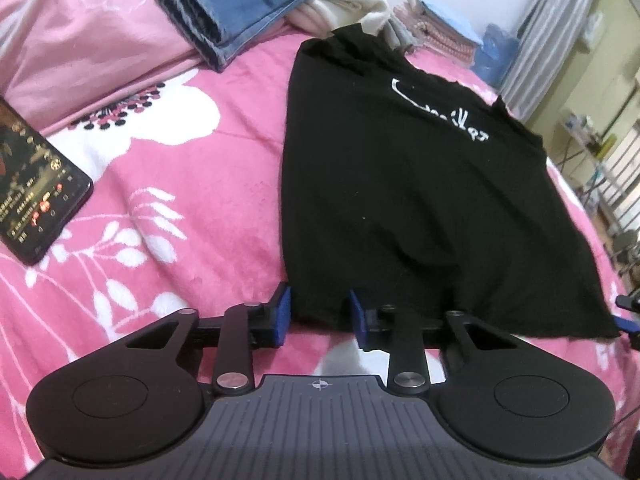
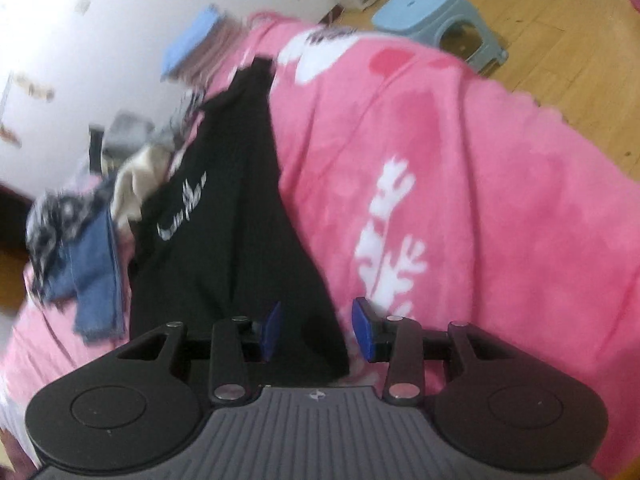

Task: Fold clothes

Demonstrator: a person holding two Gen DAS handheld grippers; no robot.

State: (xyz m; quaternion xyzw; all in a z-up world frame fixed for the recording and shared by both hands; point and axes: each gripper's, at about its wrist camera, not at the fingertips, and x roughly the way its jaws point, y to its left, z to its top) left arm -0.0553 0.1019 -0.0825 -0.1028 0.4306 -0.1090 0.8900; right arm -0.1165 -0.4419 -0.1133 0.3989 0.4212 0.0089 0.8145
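Phone, screen lit, is noted at the far left on the pink floral bedspread. Folded jeans and a cream garment are stacked further back; a folded pile lies behind them by the wall. No containers are seen in either view, so nothing is held in any.

Black T-shirt with white script is laid flat on the bed, right of centre in the left wrist view, hem toward the cameras. The near-left hem corner is taken between the blue pads of the left tool; the jaws stand narrow with cloth between them, and a grip on the hem is judged likely, though pad contact on the left side is not clearly shown.

In the blurred right wrist view, the right tool is seen at the shirt's opposite hem corner. Black fabric reaches between its part-open jaws, touching or passing the left pad, clear of the right one; no pinch is seen.

Step judged: hem corners being secured before a fold. Next move calls for the right tool to be closed on its corner, then both corners to be carried together toward the collar, kept level so the hem lands square.

A pale blue stool is noted on the wooden floor beyond the bed.
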